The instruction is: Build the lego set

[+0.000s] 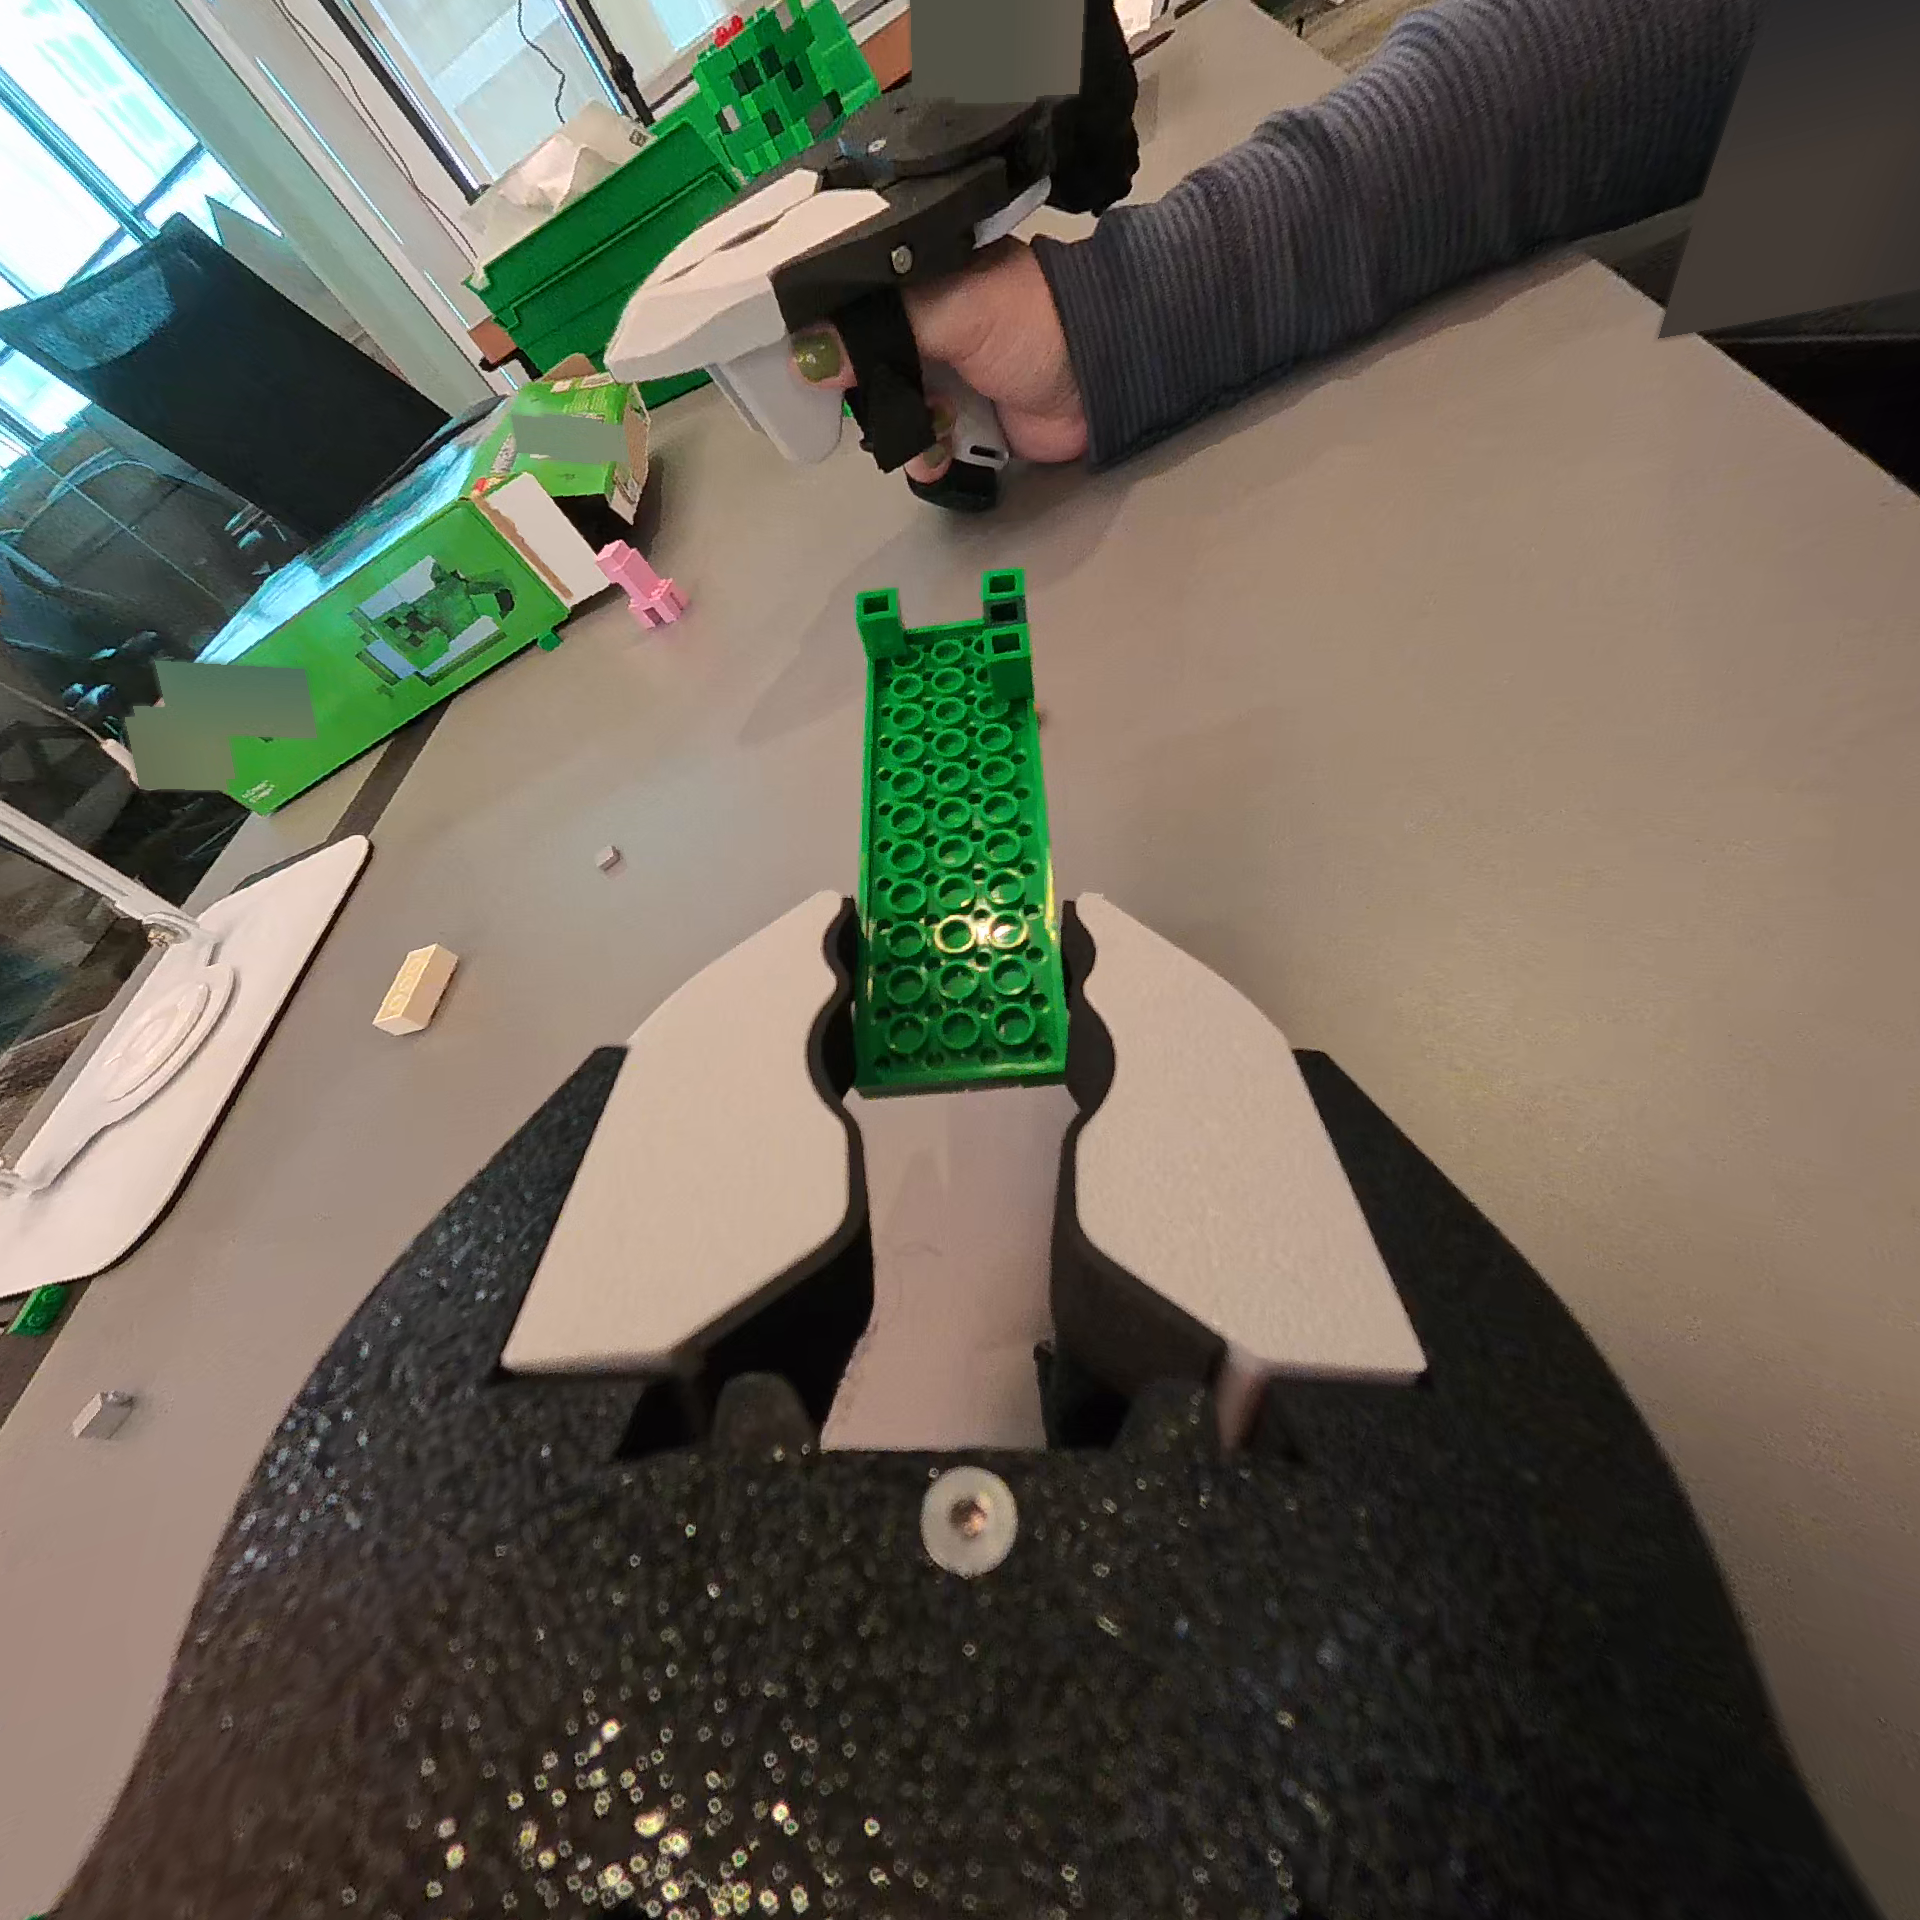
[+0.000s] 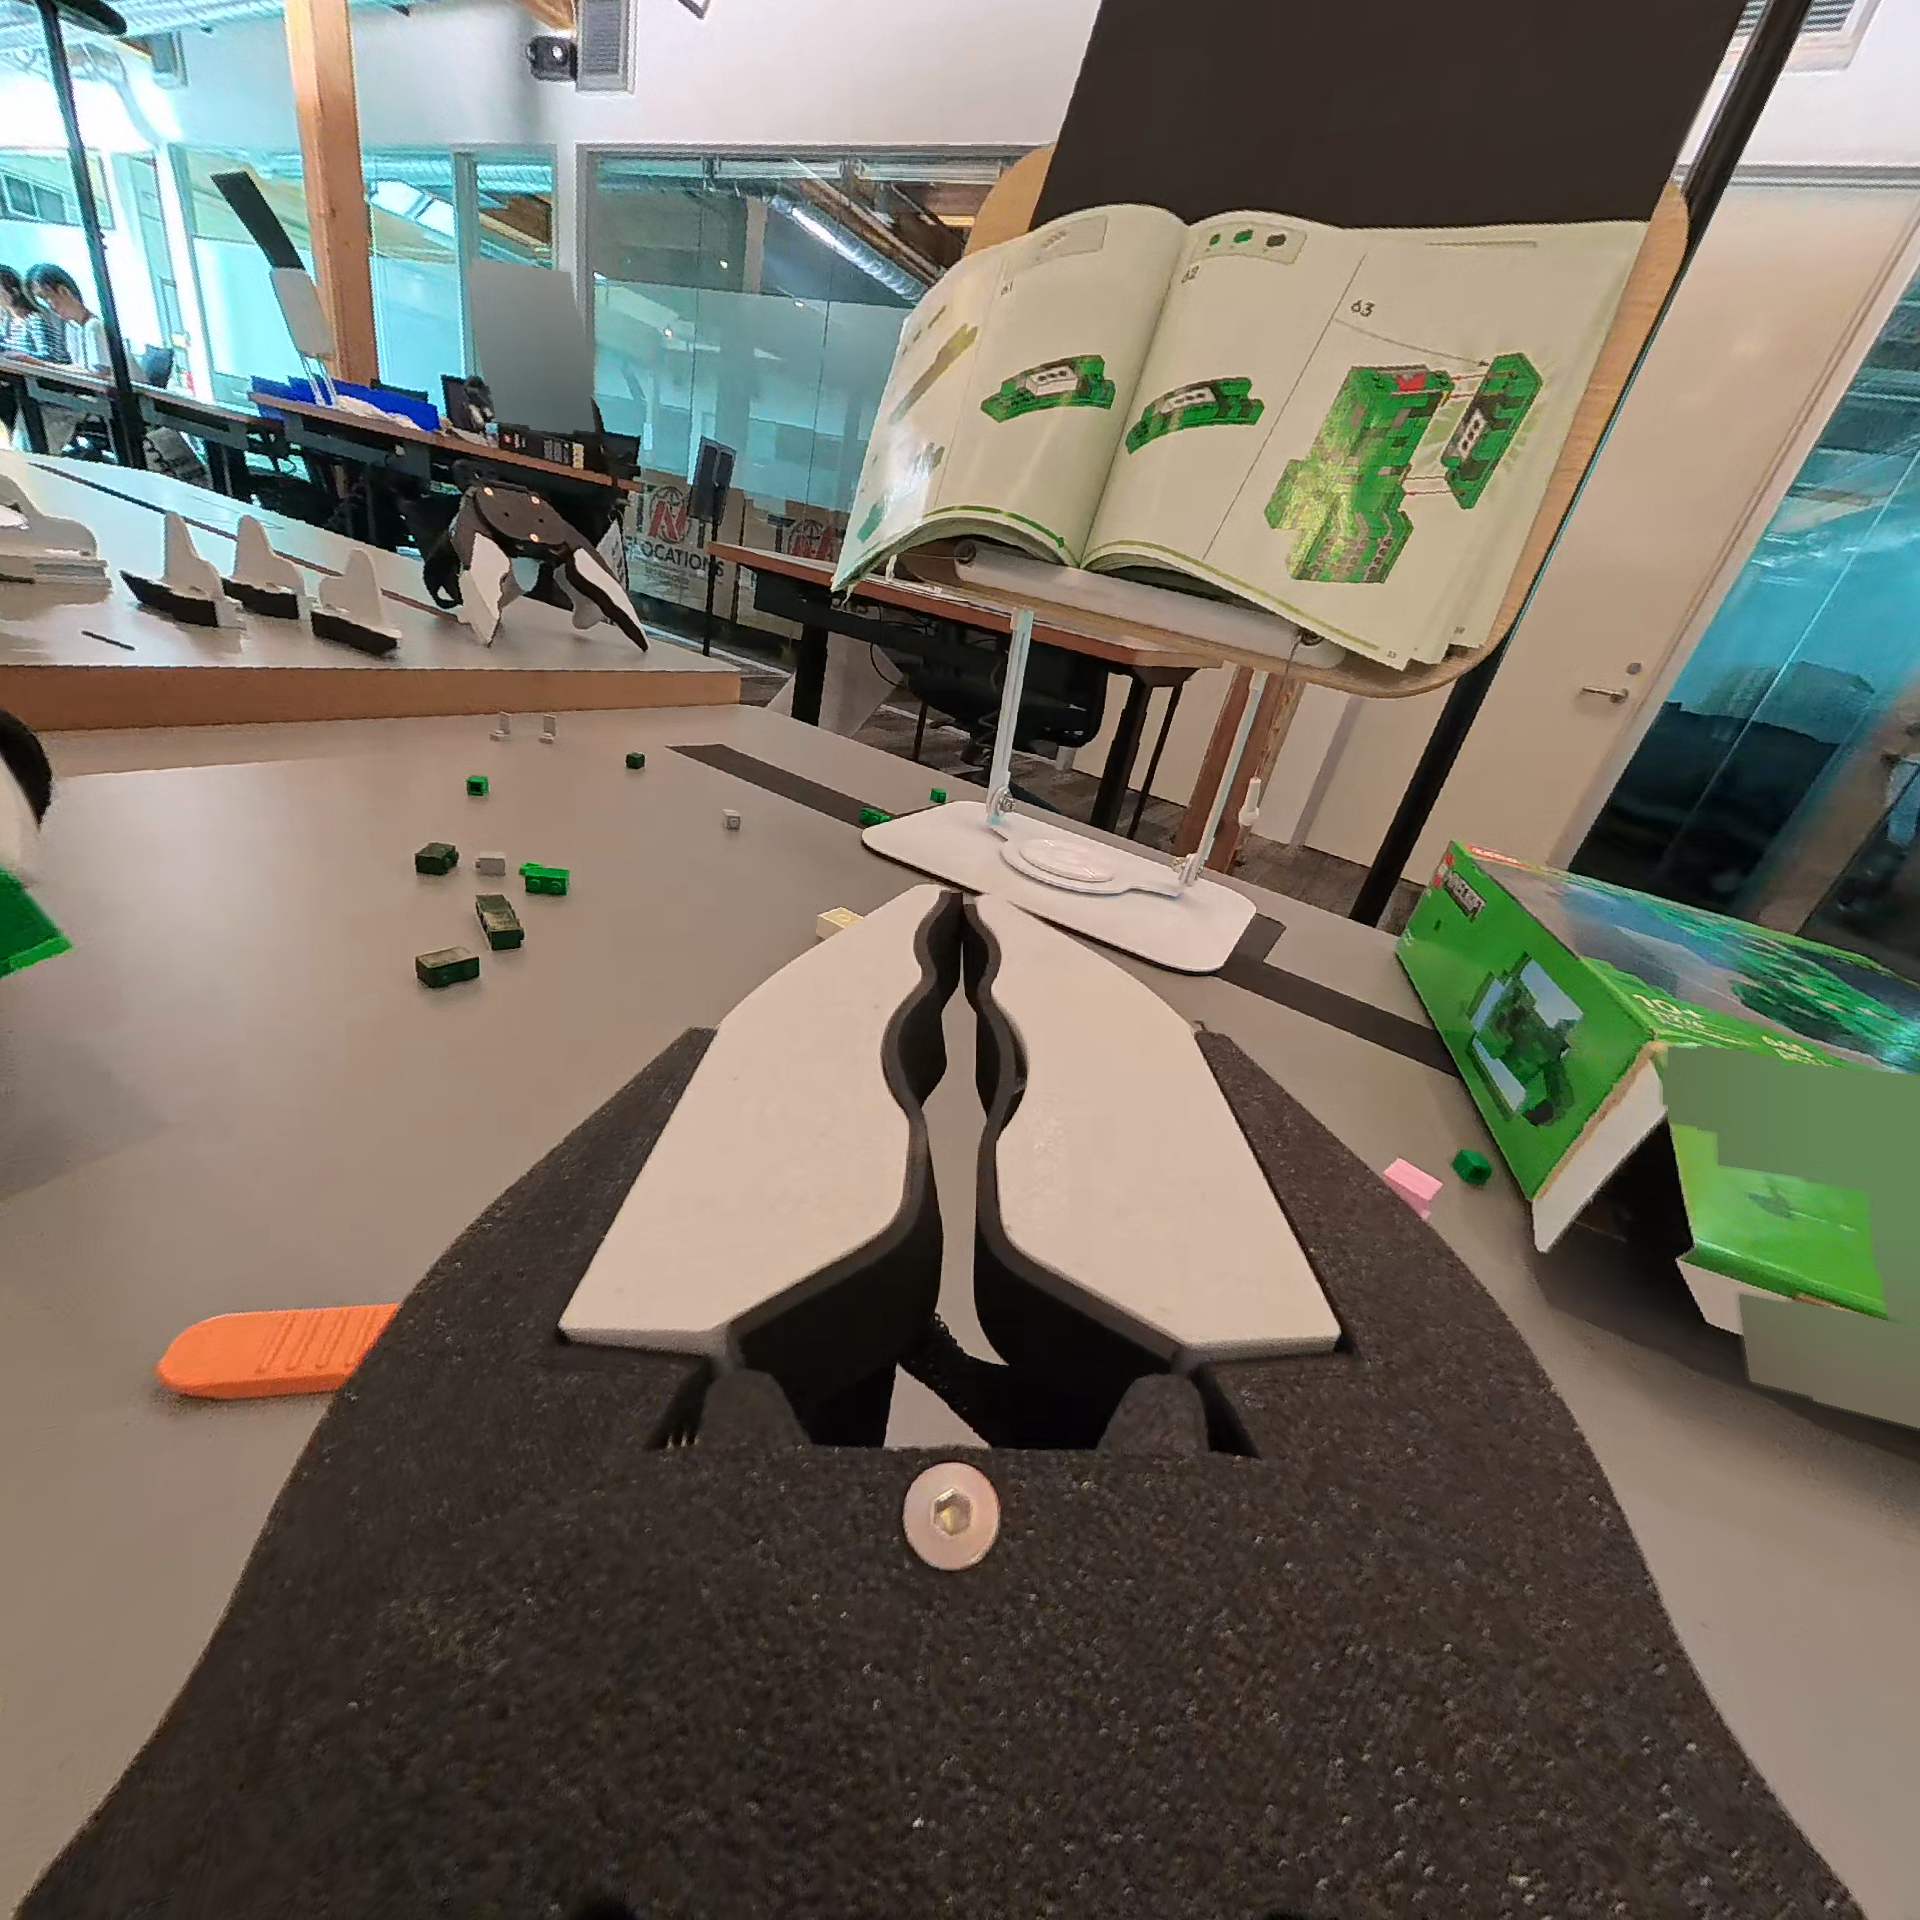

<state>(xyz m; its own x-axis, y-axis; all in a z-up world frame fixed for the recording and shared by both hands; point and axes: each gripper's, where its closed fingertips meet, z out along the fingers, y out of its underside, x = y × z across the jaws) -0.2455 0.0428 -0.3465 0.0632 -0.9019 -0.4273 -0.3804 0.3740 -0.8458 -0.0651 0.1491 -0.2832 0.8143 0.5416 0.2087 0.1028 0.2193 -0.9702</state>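
Left gripper (image 1: 961, 971) clamps the near end of the long green studded plastic plate (image 1: 951, 831), whose long axis runs straight ahead above the grey worktop (image 1: 1455, 831). Beyond its far end hovers the right gripper (image 1: 717, 312), fingers together, empty.

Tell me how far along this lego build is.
Done: a large green model stands at the table's far end. In hand: the left hand-held gripper clamps a green plate, underside up. Left: loose green bricks; the right hand-held gripper is shut, empty.
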